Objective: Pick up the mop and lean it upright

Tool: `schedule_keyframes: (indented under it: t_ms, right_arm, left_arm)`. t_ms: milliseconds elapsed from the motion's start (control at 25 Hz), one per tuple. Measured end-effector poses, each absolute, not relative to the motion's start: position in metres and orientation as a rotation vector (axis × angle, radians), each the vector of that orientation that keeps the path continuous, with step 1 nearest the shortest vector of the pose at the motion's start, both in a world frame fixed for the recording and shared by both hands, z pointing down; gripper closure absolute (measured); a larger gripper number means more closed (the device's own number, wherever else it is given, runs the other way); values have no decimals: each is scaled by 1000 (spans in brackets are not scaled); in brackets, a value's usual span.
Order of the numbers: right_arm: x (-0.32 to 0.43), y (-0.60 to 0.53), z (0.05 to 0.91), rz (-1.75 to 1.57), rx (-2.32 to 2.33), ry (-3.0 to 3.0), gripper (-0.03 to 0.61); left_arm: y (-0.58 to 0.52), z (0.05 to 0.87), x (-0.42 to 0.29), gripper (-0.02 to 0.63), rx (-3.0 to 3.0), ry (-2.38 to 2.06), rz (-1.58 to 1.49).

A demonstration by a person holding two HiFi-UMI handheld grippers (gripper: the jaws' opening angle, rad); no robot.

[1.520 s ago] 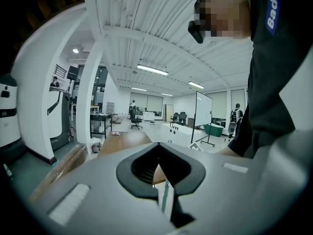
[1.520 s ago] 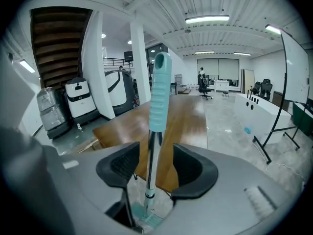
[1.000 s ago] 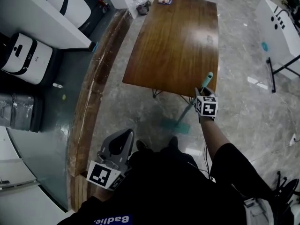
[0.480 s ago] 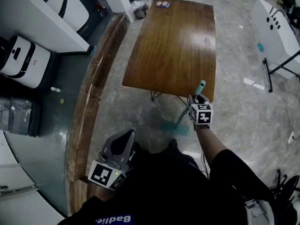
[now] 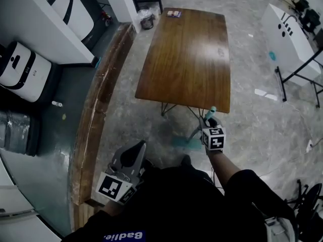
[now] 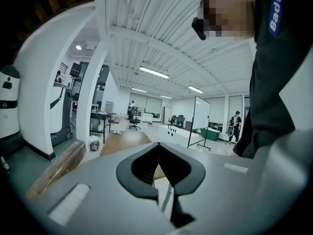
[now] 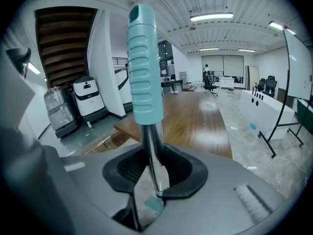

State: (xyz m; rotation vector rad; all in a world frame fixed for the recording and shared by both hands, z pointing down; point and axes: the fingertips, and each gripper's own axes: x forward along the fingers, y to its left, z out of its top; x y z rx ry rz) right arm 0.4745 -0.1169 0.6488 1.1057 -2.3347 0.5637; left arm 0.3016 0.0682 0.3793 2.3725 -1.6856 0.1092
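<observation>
Teal at grip and head, steel in between: mop (image 5: 198,129) (image 7: 145,72), held tilted. Head down near grey marbled floor (image 5: 262,130), just off near edge of wooden table (image 5: 186,54); grip rising level with that edge. Clamped on steel shaft just below grip by right gripper (image 5: 206,120) (image 7: 154,153); jaws narrow, just been closing, shaft pressed between black pads (image 7: 182,175) (plain in right gripper view). Left gripper (image 5: 136,147) (image 6: 157,146) low at left of head view, against dark clothing, well apart from mop. Jaws together, tips meeting, nothing held.
</observation>
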Motion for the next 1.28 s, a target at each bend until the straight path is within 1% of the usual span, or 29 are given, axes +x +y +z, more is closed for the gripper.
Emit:
schedule_keyframes:
  t_ms: [280, 400, 600, 1000, 1120, 1280]
  right_arm:
    - [459, -90, 625, 531, 1137, -2335, 471]
    - [450, -84, 607, 500, 1153, -2358, 471]
    - [429, -83, 571, 454, 1168, -2425, 471]
    - [383, -59, 511, 419, 1123, -2555, 472]
    - [369, -48, 495, 410, 1088, -2593, 472]
    - [351, -31, 463, 368, 1016, -2664, 474]
  left_arm:
    - [72, 375, 271, 594, 2432, -1631, 75]
    - [68, 366, 264, 594, 2452, -1610, 10]
    - [66, 366, 249, 594, 2460, -1600, 1]
    - [65, 358, 240, 594, 2528, -1546, -73]
    - [67, 365, 236, 594, 2526, -1536, -21]
    - [67, 366, 234, 594, 2527, -1530, -25]
